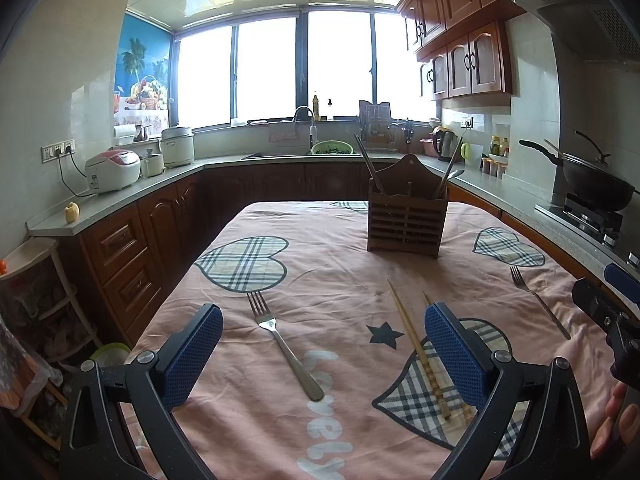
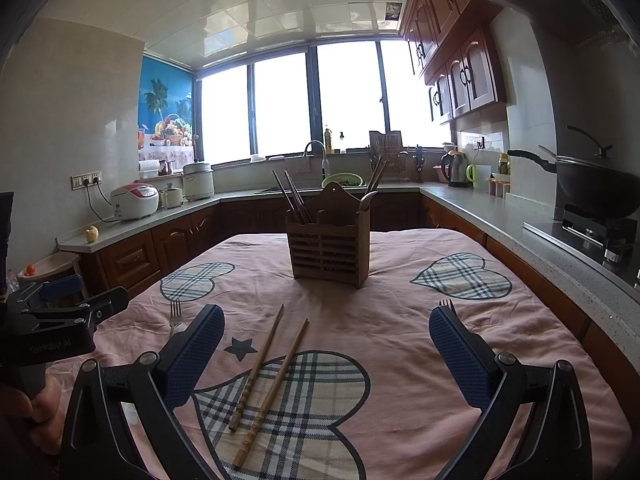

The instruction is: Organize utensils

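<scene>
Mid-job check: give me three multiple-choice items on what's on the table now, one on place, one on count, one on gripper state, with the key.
1. Where does the wooden utensil holder stand?
A. on the far part of the table
B. on the counter by the sink
C. between the gripper fingers

2. How many forks lie loose on the tablecloth?
A. none
B. two
C. four

3. What state is the left gripper in?
A. shut on a fork
B. shut on the chopsticks
C. open, holding nothing

Key: 1 A, it stands beyond the loose chopsticks. 2 B, one fork lies between the left gripper's fingers, another fork to the right. 3 C, its fingers stand wide apart; the right gripper too.
</scene>
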The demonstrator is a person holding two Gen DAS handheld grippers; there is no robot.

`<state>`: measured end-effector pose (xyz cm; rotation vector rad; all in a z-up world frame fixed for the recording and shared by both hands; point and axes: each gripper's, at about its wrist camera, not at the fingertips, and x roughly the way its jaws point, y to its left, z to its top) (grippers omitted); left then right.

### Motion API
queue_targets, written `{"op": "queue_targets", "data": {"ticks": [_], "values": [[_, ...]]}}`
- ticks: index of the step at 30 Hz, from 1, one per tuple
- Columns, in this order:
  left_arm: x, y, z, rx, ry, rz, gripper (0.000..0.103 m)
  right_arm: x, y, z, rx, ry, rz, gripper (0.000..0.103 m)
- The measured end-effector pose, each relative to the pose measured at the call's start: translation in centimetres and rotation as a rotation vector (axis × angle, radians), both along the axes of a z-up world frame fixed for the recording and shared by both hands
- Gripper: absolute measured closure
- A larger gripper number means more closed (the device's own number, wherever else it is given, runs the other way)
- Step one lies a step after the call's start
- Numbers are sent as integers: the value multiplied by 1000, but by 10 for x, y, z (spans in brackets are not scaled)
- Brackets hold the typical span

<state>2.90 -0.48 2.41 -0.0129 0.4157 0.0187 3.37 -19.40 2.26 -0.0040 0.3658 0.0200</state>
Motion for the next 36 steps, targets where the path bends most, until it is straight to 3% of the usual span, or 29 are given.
{"op": "queue_targets", "data": {"ticks": [36], "values": [[11, -11, 10, -9, 4, -25, 1, 9, 2, 1, 24, 13, -8, 0]]}}
